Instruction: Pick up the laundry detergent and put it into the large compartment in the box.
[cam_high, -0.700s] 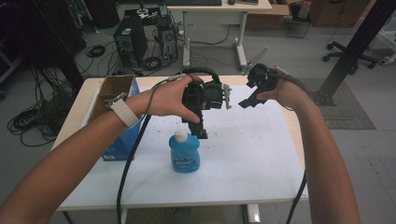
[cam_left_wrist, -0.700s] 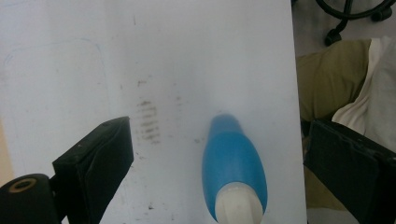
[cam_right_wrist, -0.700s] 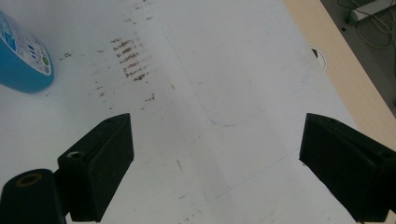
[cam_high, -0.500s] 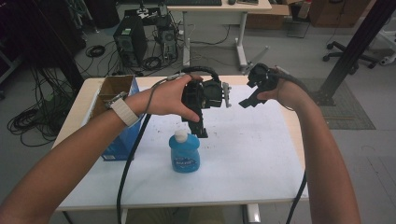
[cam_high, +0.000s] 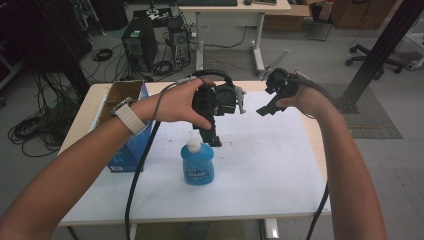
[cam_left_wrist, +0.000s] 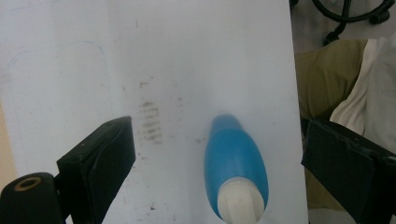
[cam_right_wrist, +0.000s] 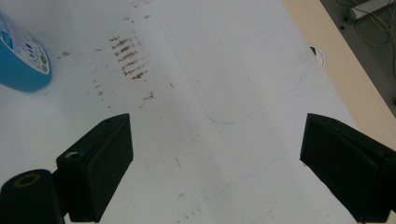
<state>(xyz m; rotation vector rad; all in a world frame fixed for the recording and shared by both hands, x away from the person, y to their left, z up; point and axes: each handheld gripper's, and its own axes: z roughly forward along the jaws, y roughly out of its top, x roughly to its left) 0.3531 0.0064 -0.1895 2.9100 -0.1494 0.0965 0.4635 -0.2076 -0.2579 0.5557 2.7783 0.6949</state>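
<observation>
Hovering above the blue soap bottle (cam_high: 198, 162), the left gripper (cam_high: 214, 139) points steeply down with its jaws spread wide and nothing between their pads. The bottle stands upright on the white table (cam_high: 280, 170), roughly midway between the left and right edges and closer to the near edge than the far one; its long axis is vertical, white cap (cam_high: 193, 146) uppermost. In the left gripper view the bottle (cam_left_wrist: 236, 165) lies between the two jaws, nearer the right one, seen almost end-on from the cap. The left gripper is just beside and above the cap, apart from it. The right gripper (cam_high: 266, 107), jaws likewise spread and empty, is held high toward the far right part of the table, well apart from the bottle, which sits at the upper left of its view (cam_right_wrist: 21, 56). A downward approach by the left gripper seems the likelier next move, since it is much nearer. An open cardboard box (cam_high: 120, 97) stands near the left edge.
</observation>
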